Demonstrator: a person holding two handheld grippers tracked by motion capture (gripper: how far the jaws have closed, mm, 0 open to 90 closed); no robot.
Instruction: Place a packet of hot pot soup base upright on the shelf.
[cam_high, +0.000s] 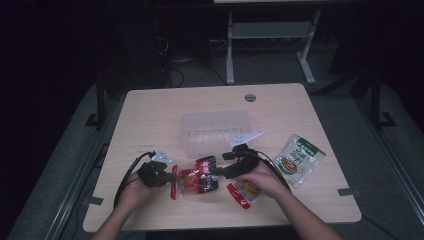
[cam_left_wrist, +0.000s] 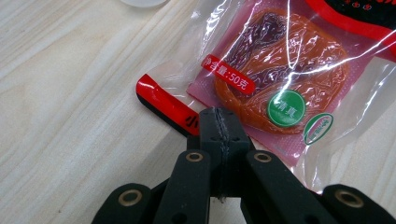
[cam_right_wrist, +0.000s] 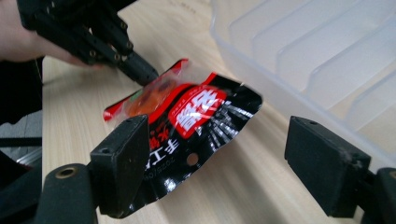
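I have my left gripper (cam_left_wrist: 219, 122) clamped on the clear edge of the red snack packet (cam_high: 196, 181), pinning it on the counter (cam_high: 150, 115) beside the plastic tray (cam_high: 215, 131) so my wide-open, empty right gripper (cam_right_wrist: 224, 163) can take its black end.

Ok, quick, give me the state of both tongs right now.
Left tongs: shut on the red-and-black snack packet, pinching its clear edge.
Right tongs: open, holding nothing, with the packet's black end between the jaws.
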